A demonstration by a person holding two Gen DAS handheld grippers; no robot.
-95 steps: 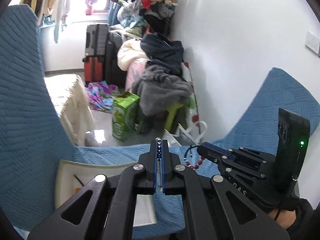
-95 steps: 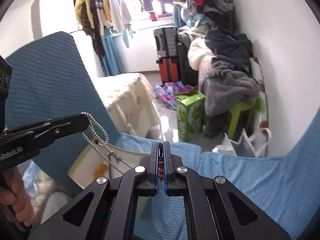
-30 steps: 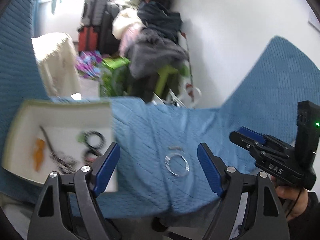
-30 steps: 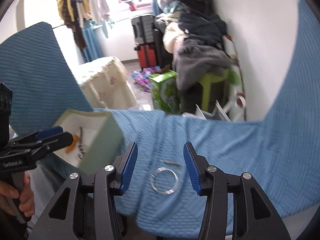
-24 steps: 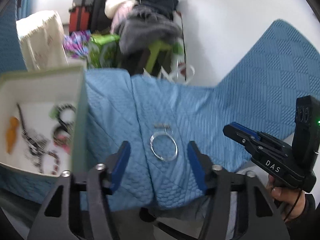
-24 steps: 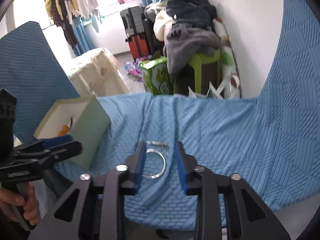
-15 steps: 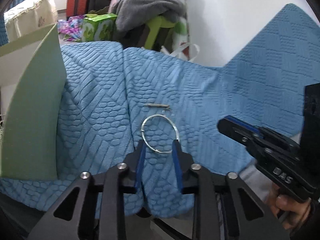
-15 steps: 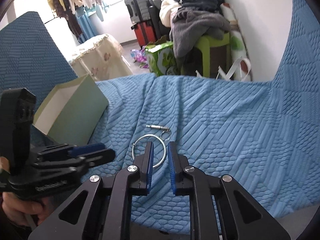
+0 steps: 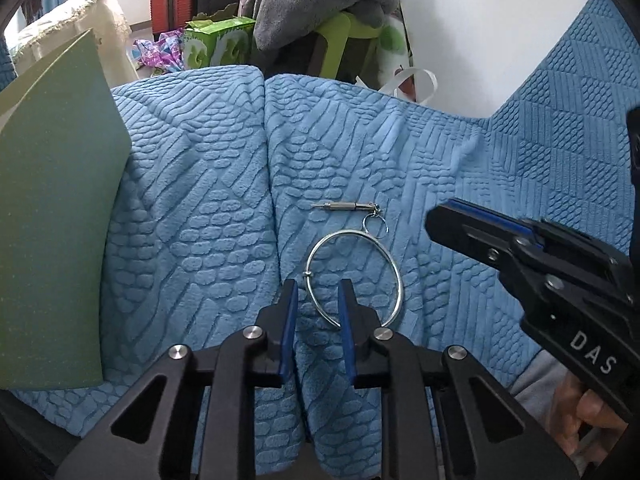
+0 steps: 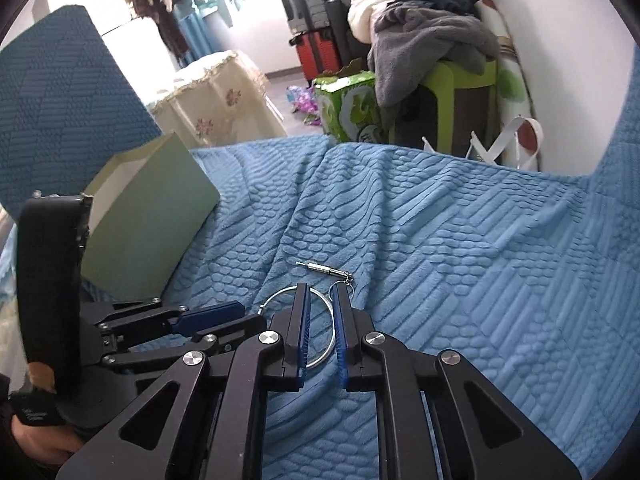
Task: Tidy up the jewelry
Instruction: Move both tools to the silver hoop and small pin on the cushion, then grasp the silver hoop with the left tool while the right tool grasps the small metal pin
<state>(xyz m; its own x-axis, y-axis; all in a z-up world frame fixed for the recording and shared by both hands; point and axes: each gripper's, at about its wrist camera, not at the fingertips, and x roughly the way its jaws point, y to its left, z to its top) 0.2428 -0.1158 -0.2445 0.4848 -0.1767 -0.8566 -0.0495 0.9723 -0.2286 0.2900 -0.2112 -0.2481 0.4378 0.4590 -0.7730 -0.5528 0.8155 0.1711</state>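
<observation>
Both tools lowered, left tool (image 9: 316, 298) and right tool (image 10: 320, 300) straddling ring (image 9: 390, 268)

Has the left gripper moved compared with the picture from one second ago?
Yes. The left gripper has come down toward the silver ring on the blue blanket, and its fingers now straddle the ring's near-left edge.

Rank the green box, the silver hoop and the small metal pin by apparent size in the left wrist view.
1. green box, though it sits nearer the lens at the edge
2. silver hoop
3. metal pin, clearly smallest
</observation>
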